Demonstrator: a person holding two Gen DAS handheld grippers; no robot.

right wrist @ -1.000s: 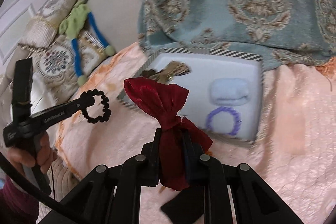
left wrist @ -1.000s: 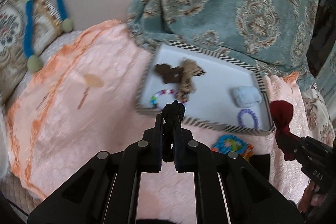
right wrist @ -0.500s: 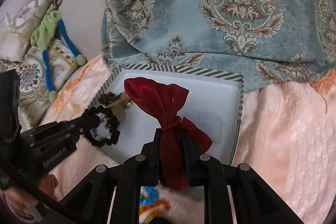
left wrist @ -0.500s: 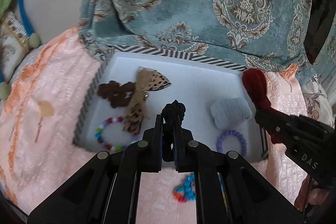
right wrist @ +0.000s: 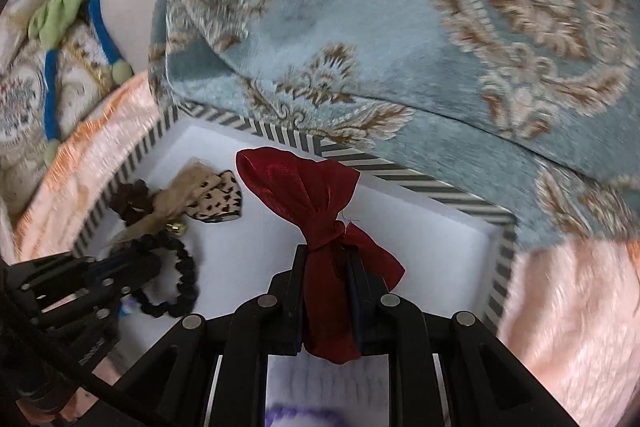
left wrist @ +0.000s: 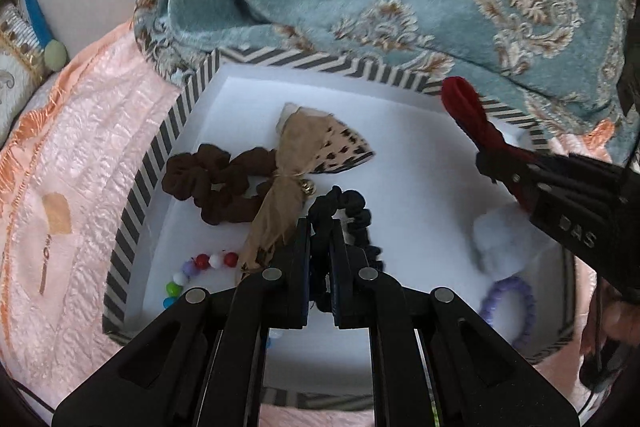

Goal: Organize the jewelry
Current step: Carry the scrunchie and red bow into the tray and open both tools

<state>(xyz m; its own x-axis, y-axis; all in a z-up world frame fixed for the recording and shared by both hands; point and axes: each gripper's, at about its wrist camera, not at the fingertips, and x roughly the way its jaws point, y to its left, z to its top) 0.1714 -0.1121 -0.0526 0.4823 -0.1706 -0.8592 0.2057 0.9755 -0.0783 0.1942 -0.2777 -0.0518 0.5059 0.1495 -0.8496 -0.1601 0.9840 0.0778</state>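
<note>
Left wrist view: left gripper [left wrist: 319, 223] clamps black ruffled scrunchie [left wrist: 356, 215], frame centre.
Right wrist view: right gripper [right wrist: 328, 267] pinches dark red satin bow [right wrist: 304, 187] over striped-rim white box [right wrist: 440, 187].

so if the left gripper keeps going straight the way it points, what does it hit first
Probably the bare white floor of the striped box, just right of the tan leopard-print bow. The left gripper holds a black scrunchie, which would likely touch first; depth is unclear.

Both grippers are travelling in from the peach bedspread [left wrist: 80, 187] and are now hanging over the white tray with the striped rim [left wrist: 136, 195]. The left gripper [left wrist: 320, 227], carrying the black ruffled hair tie [left wrist: 356, 215], is nearing the tray's near edge, while the right gripper [right wrist: 326, 255], carrying the dark red satin bow [right wrist: 304, 187], is crossing toward its far right corner.
</note>
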